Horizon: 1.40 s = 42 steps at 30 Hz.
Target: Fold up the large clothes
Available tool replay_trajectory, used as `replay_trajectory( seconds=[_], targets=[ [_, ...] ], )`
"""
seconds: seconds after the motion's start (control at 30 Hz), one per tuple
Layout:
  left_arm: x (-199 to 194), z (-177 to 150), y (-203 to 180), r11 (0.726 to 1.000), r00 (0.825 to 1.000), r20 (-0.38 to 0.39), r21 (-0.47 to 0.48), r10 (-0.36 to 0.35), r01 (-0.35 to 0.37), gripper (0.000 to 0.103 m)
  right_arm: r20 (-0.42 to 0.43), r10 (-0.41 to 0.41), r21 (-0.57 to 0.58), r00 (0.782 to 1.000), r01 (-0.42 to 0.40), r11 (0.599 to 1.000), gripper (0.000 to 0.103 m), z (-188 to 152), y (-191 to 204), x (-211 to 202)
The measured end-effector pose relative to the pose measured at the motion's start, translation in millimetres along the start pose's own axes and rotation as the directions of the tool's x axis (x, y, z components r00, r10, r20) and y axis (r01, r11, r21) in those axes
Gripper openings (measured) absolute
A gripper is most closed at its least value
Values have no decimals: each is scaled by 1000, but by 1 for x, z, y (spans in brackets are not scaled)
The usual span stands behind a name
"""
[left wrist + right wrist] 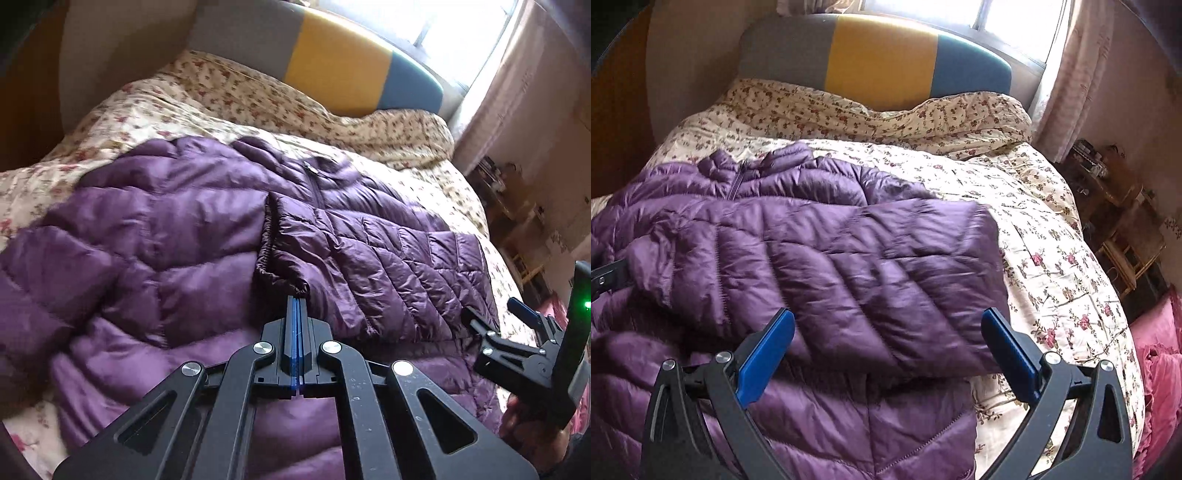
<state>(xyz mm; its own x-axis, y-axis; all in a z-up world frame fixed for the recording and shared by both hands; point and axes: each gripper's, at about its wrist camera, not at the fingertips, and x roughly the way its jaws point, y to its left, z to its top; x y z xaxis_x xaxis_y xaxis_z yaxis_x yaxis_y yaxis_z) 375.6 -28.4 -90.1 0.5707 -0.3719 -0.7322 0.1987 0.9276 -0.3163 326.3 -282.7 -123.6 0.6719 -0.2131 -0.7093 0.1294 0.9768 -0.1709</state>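
A purple quilted puffer jacket (192, 236) lies spread on the floral bedspread (177, 99), zipper up. One sleeve is folded across its front, with its gathered cuff (275, 266) just ahead of my left gripper (297, 301). The left gripper's blue pads are pressed together with no cloth seen between them. In the right wrist view the jacket (820, 258) fills the left half, its sleeve lying across it. My right gripper (886, 325) hovers open above that sleeve's end, empty. The right gripper also shows in the left wrist view (517, 332), at the jacket's right edge.
The bedspread (1052, 258) covers the bed. A grey, yellow and blue headboard (879, 55) stands at the far end under a bright window. Wooden furniture (1123, 214) and pink cloth (1160, 354) lie off the bed's right side. A curtain (1071, 74) hangs at right.
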Motion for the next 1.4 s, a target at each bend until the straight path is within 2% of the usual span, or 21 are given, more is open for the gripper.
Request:
replay_trajectory(
  seconds=[0.23, 0.43, 0.6, 0.73, 0.8, 0.83, 0.87, 0.9, 0.93, 0.97, 1.0, 1.1, 1.2, 1.27, 1.33, 1.4],
  targets=[
    [-25, -2, 44, 996, 997, 43, -64, 59, -56, 0, -8, 49, 49, 999, -48, 998, 101, 14, 6, 13],
    [-36, -5, 74, 990, 993, 59, -102, 100, -93, 0, -11, 90, 10, 996, -90, 996, 101, 28, 32, 29],
    [-31, -9, 82, 986, 990, 53, -104, 133, -127, 0, -42, 96, -24, 995, -97, 995, 101, 30, 50, 49],
    [-28, -16, 86, 981, 985, 45, -108, 168, -163, 0, -78, 103, 1, 992, -103, 995, 101, 25, 56, 72],
    [-36, -19, 89, 976, 981, 68, -131, 184, -174, 1, -84, 111, 15, 990, -110, 994, 101, 21, 58, 80],
    [-44, -20, 91, 972, 978, 81, -155, 190, -176, 5, -83, 117, 21, 990, -116, 993, 101, 19, 58, 83],
    [-50, -21, 91, 970, 976, 97, -165, 197, -179, 22, -80, 120, 23, 990, -118, 993, 101, 18, 58, 84],
    [-59, -23, 90, 968, 971, 128, -175, 204, -180, 49, -77, 121, 24, 990, -119, 993, 101, 17, 58, 85],
    [-69, -24, 86, 967, 961, 175, -182, 212, -180, 63, -78, 121, 22, 990, -119, 993, 101, 17, 58, 85],
    [-79, -23, 80, 968, 951, 222, -176, 217, -180, 71, -78, 121, 21, 990, -120, 993, 101, 17, 58, 85],
    [-81, -20, 74, 970, 948, 236, -162, 214, -178, 71, -77, 124, 22, 989, -122, 992, 101, 17, 57, 85],
    [-75, -1, 49, 984, 957, 238, -100, 164, -144, 71, -84, 133, 20, 988, -132, 991, 101, 19, 56, 83],
    [-53, 18, 25, 991, 969, 208, -27, 132, -129, 71, -88, 145, -18, 986, -147, 989, 101, 24, 54, 77],
    [-34, 27, 16, 990, 974, 179, -4, 139, -140, 66, -74, 154, -11, 985, -156, 988, 101, 27, 48, 71],
    [-12, 35, 16, 991, 982, 134, 3, 135, -137, 66, -30, 160, 22, 987, -159, 987, 101, 35, 35, 62],
    [4, 36, 23, 986, 981, 106, 0, 165, -166, 63, -7, 159, 59, 987, -158, 986, 101, 41, 25, 61]
  ],
)
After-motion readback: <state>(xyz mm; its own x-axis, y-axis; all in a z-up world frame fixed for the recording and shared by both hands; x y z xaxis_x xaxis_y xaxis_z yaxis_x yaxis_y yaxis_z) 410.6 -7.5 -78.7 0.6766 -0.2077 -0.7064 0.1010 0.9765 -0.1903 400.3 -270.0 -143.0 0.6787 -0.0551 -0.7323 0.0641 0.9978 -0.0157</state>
